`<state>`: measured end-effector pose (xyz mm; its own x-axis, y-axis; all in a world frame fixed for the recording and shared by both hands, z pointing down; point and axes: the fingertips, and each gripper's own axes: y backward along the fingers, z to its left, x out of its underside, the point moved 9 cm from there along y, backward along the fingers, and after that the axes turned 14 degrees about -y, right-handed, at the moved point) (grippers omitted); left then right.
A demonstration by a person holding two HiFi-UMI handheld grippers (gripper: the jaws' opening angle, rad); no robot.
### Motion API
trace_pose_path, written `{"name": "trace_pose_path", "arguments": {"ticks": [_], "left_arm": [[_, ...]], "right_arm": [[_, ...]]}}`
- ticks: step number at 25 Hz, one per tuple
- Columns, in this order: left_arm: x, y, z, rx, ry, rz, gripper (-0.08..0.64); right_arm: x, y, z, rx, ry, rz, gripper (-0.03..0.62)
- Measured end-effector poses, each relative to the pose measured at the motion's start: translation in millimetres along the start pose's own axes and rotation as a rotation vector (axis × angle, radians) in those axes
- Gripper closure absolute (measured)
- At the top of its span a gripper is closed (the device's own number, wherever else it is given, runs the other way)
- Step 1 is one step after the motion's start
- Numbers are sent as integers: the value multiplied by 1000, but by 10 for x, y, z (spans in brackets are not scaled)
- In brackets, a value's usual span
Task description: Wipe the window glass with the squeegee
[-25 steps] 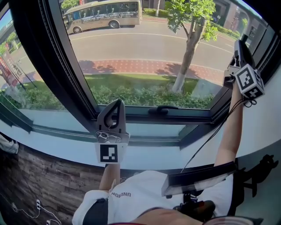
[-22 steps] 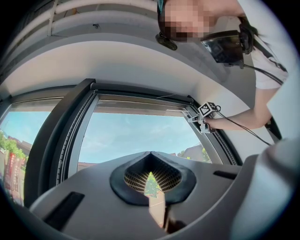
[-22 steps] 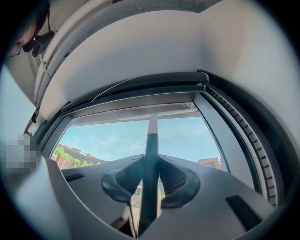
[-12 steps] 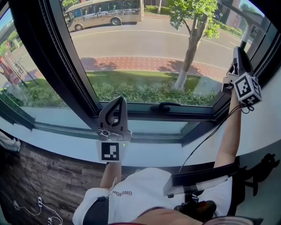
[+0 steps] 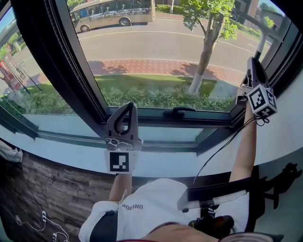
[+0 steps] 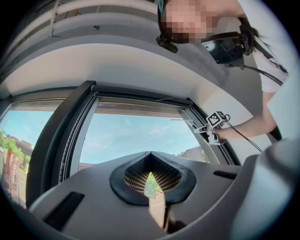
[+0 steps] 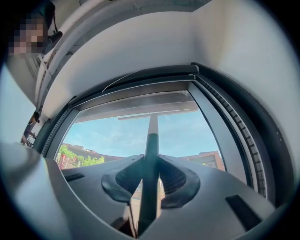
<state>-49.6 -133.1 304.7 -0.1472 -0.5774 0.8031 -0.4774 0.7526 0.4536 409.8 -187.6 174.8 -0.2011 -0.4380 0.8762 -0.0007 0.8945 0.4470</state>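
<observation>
head view, right claw: lower along the right edge of the window glass than a second ago, arm stretched up and out.
head view, squeegee: rising past the claw tips toward the top right corner; blade too small to make out here.
head view, left claw: unmoved, low and well to the left of the right claw, just above the white sill, taking no part.
head view, meaning: reads as a downward pull under way on the right strip; glass to the left of the right claw probably still to wipe.
left gripper view, left claw: pressed together but for a sliver of daylight, nothing held; right claw far ahead and to the right, against the dark frame.
right gripper view, right claw: pinching the squeegee's dark handle from both sides; crossbar ahead of the tips, across the upper pane; contact with the glass not certain.
surface: smooth, upright, sunlit; no streaks or water visible; frame just right of the right claw, window handle below and to its left.
room: white wall around the window, wooden floor far below the left claw; outside, a tree and a bus.
</observation>
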Motion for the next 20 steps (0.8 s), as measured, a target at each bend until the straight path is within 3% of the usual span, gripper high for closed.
{"name": "trace_pose_path", "arguments": {"ticks": [20], "left_arm": [[-19,60,-51,-1,7,7,566]], "right_arm": [[653,473,-51,52,-24,112,492]]}}
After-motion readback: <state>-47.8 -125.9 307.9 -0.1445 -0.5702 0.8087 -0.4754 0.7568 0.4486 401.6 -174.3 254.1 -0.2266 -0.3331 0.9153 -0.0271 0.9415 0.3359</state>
